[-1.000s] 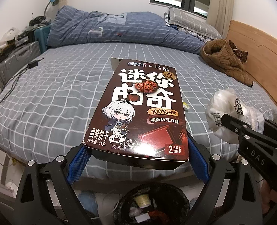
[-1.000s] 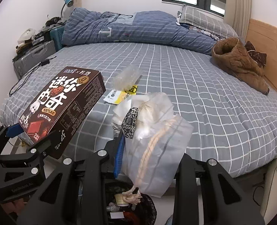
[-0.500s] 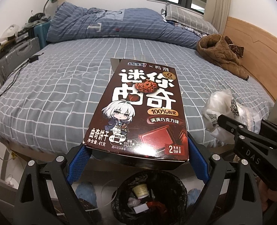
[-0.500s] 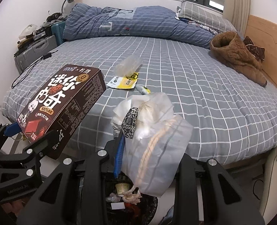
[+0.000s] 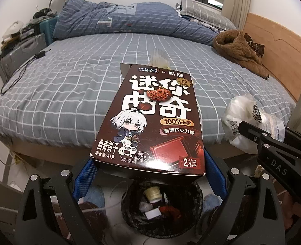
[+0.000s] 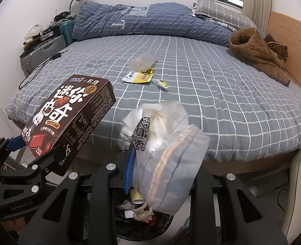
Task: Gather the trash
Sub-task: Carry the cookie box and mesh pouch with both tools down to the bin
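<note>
Left gripper [image 5: 148, 175] held level, its blue-padded fingers [image 5: 83, 181] clamped on both sides of a flat box. Right gripper [image 6: 160, 175] beside it, fingers pinching a plastic bag, jaws narrowly apart.

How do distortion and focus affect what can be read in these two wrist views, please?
Left wrist view: fisheye bows the bed edge, yet the cookie box print is sharp; trash bin below sits dim. Right wrist view: corners are vignetted black, the plastic bag shows slight glare, and the yellow wrapper is legible only as colour.

Cookie box [image 5: 150, 120]: "100%", "41", "430", "5%NRV"; right hand-held gripper [image 5: 250, 130]: "DAS".
</note>
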The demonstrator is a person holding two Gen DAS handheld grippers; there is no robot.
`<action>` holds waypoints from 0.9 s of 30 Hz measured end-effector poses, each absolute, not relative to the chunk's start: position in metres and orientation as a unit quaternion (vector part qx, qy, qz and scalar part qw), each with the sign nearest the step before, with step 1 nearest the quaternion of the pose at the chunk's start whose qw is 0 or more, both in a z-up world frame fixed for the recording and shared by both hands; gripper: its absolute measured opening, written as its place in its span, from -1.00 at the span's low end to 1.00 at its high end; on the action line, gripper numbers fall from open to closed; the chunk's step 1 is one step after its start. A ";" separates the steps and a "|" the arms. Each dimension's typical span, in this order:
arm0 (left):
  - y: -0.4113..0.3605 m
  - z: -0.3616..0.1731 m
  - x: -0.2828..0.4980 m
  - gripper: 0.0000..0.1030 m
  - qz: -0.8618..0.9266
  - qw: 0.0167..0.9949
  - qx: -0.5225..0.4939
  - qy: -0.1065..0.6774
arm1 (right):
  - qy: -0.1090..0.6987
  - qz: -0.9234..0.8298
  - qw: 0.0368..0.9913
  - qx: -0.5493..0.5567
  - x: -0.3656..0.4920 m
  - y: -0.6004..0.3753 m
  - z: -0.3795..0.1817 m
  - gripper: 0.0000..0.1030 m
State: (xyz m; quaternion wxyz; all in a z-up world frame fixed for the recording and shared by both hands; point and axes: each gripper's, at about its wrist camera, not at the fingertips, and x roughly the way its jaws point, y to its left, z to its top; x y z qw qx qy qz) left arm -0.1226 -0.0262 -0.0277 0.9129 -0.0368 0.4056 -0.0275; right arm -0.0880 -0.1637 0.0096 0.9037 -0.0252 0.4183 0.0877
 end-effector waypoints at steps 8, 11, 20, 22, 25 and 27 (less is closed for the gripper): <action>-0.031 -0.025 -0.148 0.75 -0.027 0.907 -0.028 0.420 | 0.436 0.086 0.896 -0.017 -0.115 -0.170 0.007 -0.43; -0.031 -0.026 -0.156 0.75 -0.025 0.903 -0.029 0.428 | 0.441 0.084 0.893 -0.015 -0.123 -0.174 0.004 -0.43; -0.036 -0.055 -0.173 0.75 -0.028 0.887 -0.026 0.461 | 0.470 0.071 0.880 -0.011 -0.141 -0.188 -0.021 -0.43; -0.037 -0.064 -0.174 0.75 -0.028 0.884 -0.025 0.466 | 0.476 0.070 0.877 -0.011 -0.141 -0.189 -0.030 -0.43; -0.039 -0.079 -0.171 0.75 -0.035 0.879 -0.025 0.474 | 0.493 0.074 0.867 -0.006 -0.139 -0.192 -0.050 -0.43; -0.042 -0.089 -0.167 0.75 -0.040 0.876 -0.024 0.480 | 0.503 0.076 0.861 -0.001 -0.136 -0.193 -0.062 -0.43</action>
